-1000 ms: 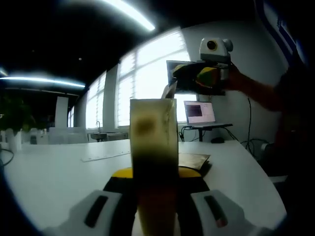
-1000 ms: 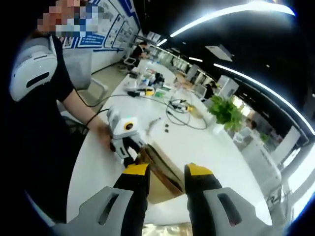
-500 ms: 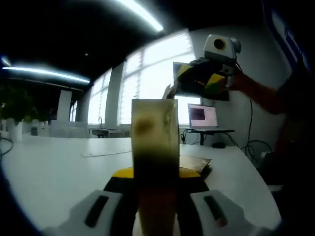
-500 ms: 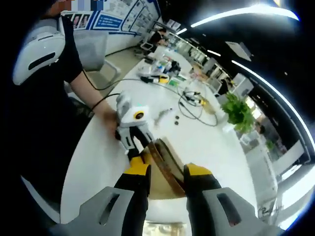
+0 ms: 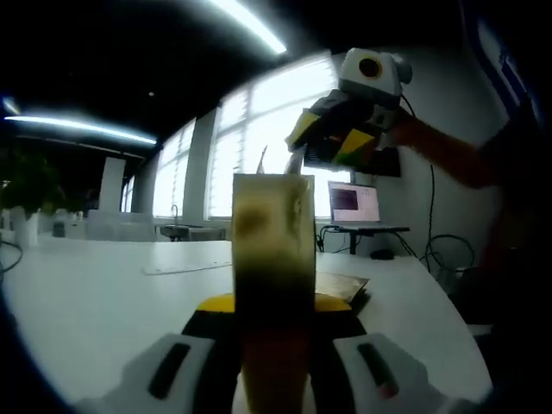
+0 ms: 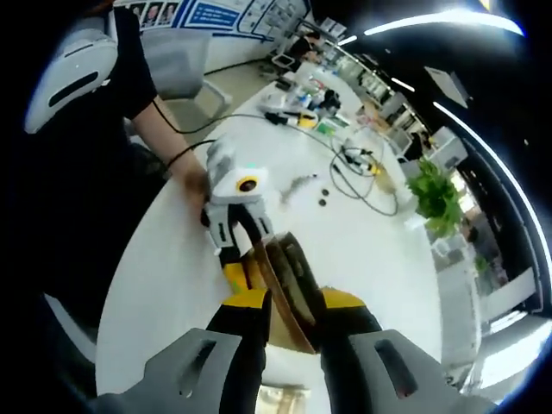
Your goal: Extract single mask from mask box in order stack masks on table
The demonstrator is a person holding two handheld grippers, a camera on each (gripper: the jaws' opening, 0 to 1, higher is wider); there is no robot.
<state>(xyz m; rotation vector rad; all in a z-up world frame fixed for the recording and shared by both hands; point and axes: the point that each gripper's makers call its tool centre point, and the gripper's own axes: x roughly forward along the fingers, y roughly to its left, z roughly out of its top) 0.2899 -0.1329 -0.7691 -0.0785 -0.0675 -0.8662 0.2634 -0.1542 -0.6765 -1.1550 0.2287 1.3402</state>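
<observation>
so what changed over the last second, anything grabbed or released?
The right gripper has come down toward the top opening of the mask box; in the right gripper view the box now sits between its jaws. No mask is visibly pulled out yet. The left gripper stays clamped on the box, upright on the white table.

A laptop (image 5: 352,203) stands open with its screen lit at the far side of the white table (image 5: 95,302), before bright windows (image 5: 259,147). Cables (image 5: 440,254) hang off the table edge near it. A potted plant (image 6: 434,197) sits at the table's far end, a black cable (image 6: 358,177) coils nearby, and tools (image 6: 297,119) clutter the table beside a grey chair (image 6: 177,65)
</observation>
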